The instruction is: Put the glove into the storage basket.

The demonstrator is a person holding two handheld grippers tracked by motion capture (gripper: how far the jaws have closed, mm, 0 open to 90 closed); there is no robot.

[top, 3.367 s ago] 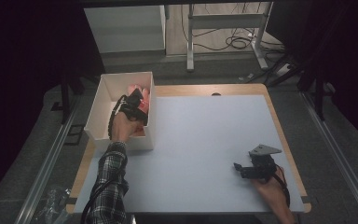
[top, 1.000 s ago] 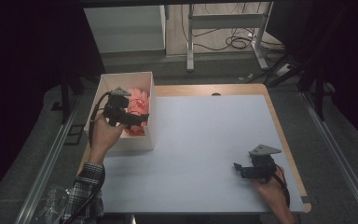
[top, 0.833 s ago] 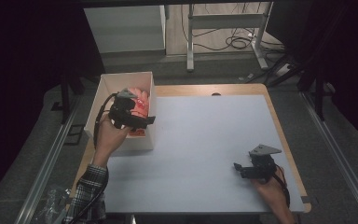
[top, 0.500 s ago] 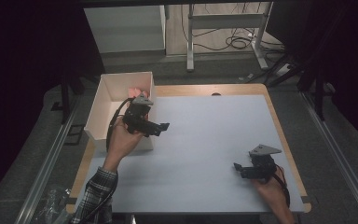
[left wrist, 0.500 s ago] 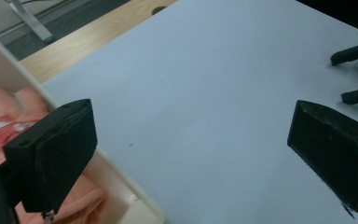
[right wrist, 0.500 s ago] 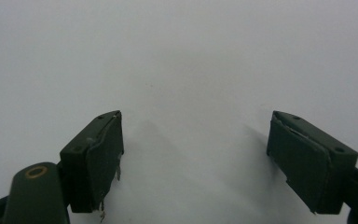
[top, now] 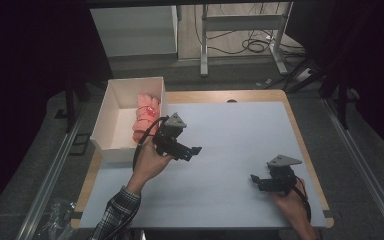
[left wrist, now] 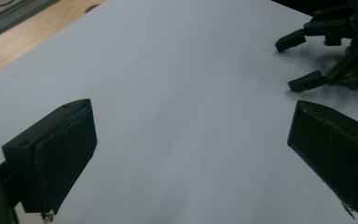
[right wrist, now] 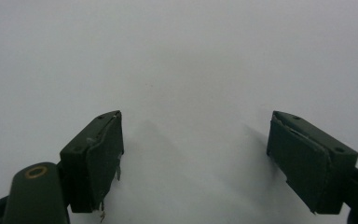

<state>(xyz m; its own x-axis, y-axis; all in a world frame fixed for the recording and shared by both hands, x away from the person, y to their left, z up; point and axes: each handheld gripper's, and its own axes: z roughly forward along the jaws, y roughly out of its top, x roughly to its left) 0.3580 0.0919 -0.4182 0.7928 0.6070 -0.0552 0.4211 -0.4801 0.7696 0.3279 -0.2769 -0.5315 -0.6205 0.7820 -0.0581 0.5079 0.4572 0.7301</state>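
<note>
Claws first: the left claw [top: 194, 150] hangs over the desk [top: 240, 130] just right of the box's near right corner, jaws spread wide with nothing between them; in the left gripper view its two black pads frame only bare pale sheet. Judging from that emptiness and from the pink bundle lying in the box, this claw looks to be between jobs, carried out over open surface where it can swing freely. It points toward the desk's right near corner, and its own camera catches the right claw [left wrist: 307, 60] farther off.

The right claw [top: 258, 181] rests low by the near right corner of the desk, held by a hand [top: 292, 197] that comes in from the near edge. Its jaws also stand wide and hold nothing; the right gripper view shows blank sheet between them. Parked there, it seems to be waiting out of the way.

The white box [top: 111, 135] sits at the far left corner, partly over the desk's left edge. Inside it, against the right wall, lies the pink cloth-like thing [top: 144, 117], crumpled; what exactly it is I cannot tell. Kept against that wall, it lies on the side nearest the left claw. The left hand [top: 152, 160] grips its tool from below, the plaid sleeve [top: 117, 215] trailing toward the near edge.
</note>
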